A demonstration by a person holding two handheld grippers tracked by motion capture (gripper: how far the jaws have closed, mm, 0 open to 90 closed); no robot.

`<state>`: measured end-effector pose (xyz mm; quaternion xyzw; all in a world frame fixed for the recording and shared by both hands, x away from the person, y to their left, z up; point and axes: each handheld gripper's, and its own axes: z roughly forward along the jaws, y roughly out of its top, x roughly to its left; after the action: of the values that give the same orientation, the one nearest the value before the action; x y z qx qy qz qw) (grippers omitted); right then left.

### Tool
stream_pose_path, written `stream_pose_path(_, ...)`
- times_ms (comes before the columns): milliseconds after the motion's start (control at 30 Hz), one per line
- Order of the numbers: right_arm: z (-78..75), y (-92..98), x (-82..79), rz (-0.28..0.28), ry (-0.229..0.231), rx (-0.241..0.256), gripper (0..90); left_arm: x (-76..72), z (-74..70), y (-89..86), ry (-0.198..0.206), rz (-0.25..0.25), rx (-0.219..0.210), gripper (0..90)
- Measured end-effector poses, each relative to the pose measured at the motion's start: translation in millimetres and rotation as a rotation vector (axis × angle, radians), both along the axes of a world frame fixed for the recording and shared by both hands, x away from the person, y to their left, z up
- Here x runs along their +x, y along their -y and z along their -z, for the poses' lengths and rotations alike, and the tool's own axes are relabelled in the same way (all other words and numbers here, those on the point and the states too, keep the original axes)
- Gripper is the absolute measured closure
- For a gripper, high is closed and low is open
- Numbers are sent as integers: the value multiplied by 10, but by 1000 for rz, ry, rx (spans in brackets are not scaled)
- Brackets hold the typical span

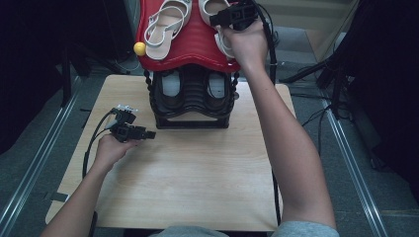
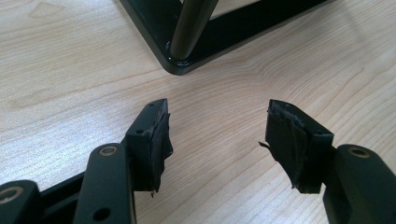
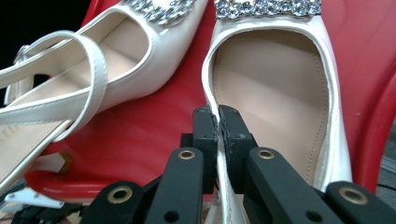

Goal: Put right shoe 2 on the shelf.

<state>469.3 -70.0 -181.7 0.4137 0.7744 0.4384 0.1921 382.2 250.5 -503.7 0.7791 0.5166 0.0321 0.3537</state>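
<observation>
The right gripper (image 3: 218, 122) was clamped on the side wall of the right shoe (image 3: 280, 93) on the red shelf (image 3: 154, 126); the left gripper (image 2: 217, 126) was held spread over the table (image 2: 70, 70).

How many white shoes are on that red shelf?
2. One white shoe lies on the left of the red shelf. The other white shoe lies to its right, its rim pinched by the right gripper. More may sit beyond the frame.

Both grippers black w/ brass-ringed screw holes, worn pads (image 2: 156, 140) (frayed edges) — black cables; grey sleeves.
</observation>
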Motion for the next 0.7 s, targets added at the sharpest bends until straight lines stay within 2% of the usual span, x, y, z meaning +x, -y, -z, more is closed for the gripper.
stream_pose_path(233,46,-16,-52,-31,-19,6,869,10,16,-5,-5,-4,5,407)
stream_pose_path(333,62,-12,-73,-51,-4,20,835,7,12,-5,-4,-5,4,407)
stream_pose_path(467,16,40,-64,-55,-8,75,823,10,15,-13,-4,-7,1,407)
stream_pose_path(533,-18,38,-73,-49,0,57,815,11,16,-12,-5,-6,2,407)
stream_pose_path(700,-96,57,-100,-43,12,66,808,11,20,-11,-6,-10,1,406)
